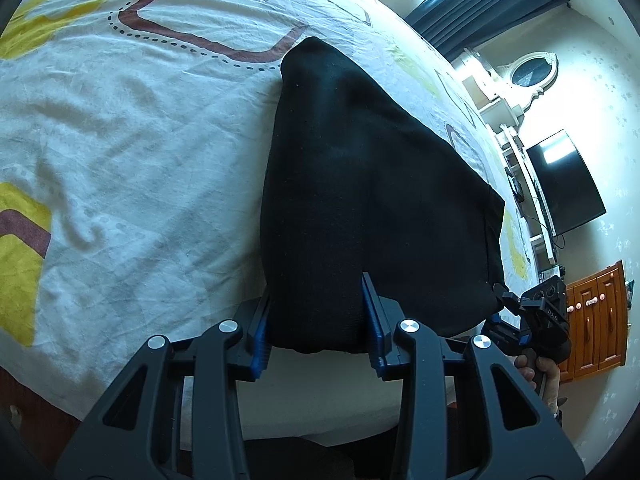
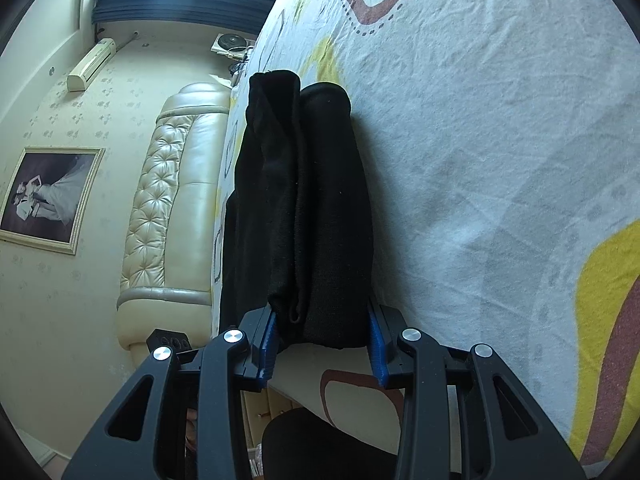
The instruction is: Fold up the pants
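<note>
The black pants (image 1: 360,184) lie folded in a thick stack on the patterned bed sheet (image 1: 120,128). My left gripper (image 1: 316,316) is shut on the near edge of the stack, its blue pads (image 1: 260,332) pressing both sides of the cloth. In the right wrist view the pants (image 2: 304,208) run away from me in layered folds, and my right gripper (image 2: 322,320) is shut on their near end. The right gripper's body (image 1: 536,312) and the hand holding it show at the right edge of the left wrist view, at the stack's other corner.
The sheet (image 2: 500,160) spreads wide to the right with yellow and brown shapes. A padded cream headboard (image 2: 176,192) and framed picture (image 2: 48,196) stand on the left. A dark TV (image 1: 564,184), white shelves and an orange cabinet (image 1: 596,316) line the wall past the bed's edge.
</note>
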Demonstrator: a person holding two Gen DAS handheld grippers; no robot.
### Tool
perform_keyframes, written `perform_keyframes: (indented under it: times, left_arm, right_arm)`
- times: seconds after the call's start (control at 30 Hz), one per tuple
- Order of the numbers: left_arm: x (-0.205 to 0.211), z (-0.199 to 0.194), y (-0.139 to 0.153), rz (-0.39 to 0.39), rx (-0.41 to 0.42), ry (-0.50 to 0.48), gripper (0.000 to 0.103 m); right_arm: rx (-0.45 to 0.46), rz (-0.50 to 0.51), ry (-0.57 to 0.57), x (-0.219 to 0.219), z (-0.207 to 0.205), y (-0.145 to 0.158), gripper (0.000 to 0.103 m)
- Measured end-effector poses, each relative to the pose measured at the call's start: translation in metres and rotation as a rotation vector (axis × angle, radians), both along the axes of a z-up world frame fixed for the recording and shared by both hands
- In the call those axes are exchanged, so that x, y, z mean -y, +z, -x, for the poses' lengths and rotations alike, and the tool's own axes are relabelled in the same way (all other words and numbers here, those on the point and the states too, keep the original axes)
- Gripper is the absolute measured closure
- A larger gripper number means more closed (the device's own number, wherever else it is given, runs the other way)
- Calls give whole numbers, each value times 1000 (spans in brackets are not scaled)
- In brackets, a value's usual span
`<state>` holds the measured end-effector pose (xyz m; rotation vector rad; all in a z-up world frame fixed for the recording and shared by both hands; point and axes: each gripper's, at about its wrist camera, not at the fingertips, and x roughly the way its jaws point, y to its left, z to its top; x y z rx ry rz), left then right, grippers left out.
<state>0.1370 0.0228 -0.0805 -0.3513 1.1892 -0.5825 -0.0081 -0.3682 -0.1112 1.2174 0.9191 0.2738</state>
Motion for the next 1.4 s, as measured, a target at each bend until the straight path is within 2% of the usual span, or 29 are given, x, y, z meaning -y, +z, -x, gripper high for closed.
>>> perform_keyframes:
  times: [0.67,0.83,0.93,1.0,1.13,1.27,1.3,1.4]
  left_arm:
    - [-1,0,-2,2,1,-4,64]
    - [-2,-1,-3,1,0,-1,60]
    - [-4,-1,-6,9,-15,11,55]
    - [-6,-2,-8,14,-29,24,48]
    - [-12,-3,-13,57,-43,30,38]
    - [-14,-1,-15,112,-48,31,19]
    - [-13,1,-14,112,-45,29,12]
    - [-7,8,-8,57,-21,19,10]
  right_arm:
    - [-5,-15,1,3,4,-5,65]
    - [-6,-24,-2,3,5,-6,65]
    - [-5,-38,-1,2,5,-6,64]
    - [-3,-49,-6,2,6,-7,64]
    - [11,-81,-12,4,9,-9,59]
    - [26,-90,-12,4,11,-7,54]
    - [26,-82,-9,3,12,-5,51]
    - [32,-54,-5,-1,13,2,42]
